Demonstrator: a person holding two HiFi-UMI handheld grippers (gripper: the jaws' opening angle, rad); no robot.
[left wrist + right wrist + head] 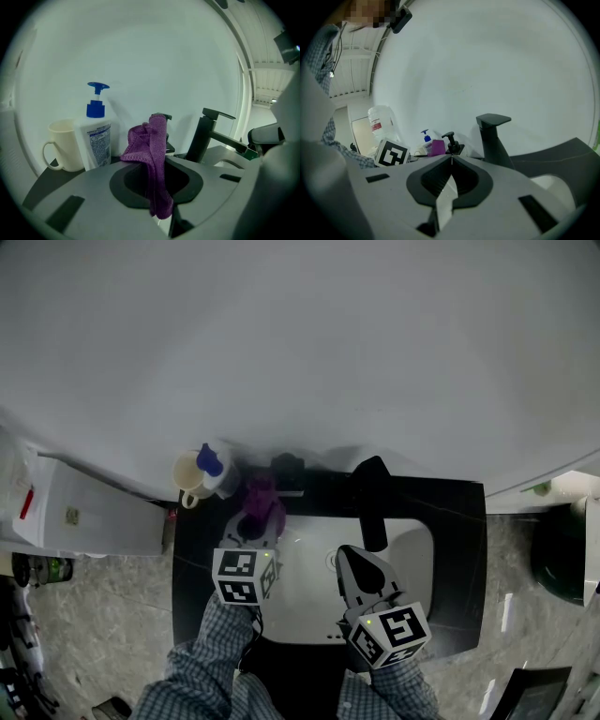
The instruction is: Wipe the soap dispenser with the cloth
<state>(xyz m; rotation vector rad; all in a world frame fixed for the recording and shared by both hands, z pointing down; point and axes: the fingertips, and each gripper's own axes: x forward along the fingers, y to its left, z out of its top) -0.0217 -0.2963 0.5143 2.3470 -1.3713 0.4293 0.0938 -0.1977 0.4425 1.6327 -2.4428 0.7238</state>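
Left gripper (158, 161) is clamped on a purple cloth (154, 136), which stands bunched above its jaws with a tail hanging down through them. It points at the black soap dispenser (161, 115) that stands just left of the faucet (206, 136) on the dark tabletop (459, 521). The right gripper (451, 159) has its jaws together on nothing and hovers over the white basin (300, 601) below the faucet. I judge the step in hand to be the approach. The cloth is gripped and raised near the dispenser, but no view settles whether it touches it yet. The next move calls for pressing the bunched cloth against the pump head and body and rubbing it around them. The free gripper could steady the dispenser so that it does not tip. A white bottle with a blue pump (96, 138) and a cream mug (63, 145) stand further left of the faucet, close enough to be knocked. The left gripper view hides most of the dispenser behind the cloth, showing only its pump head. The right gripper view, looking from the faucet's other side, shows the whole black pump upright with the cloth beside it. Only the head view shows both grippers at once, one to each side of the faucet.
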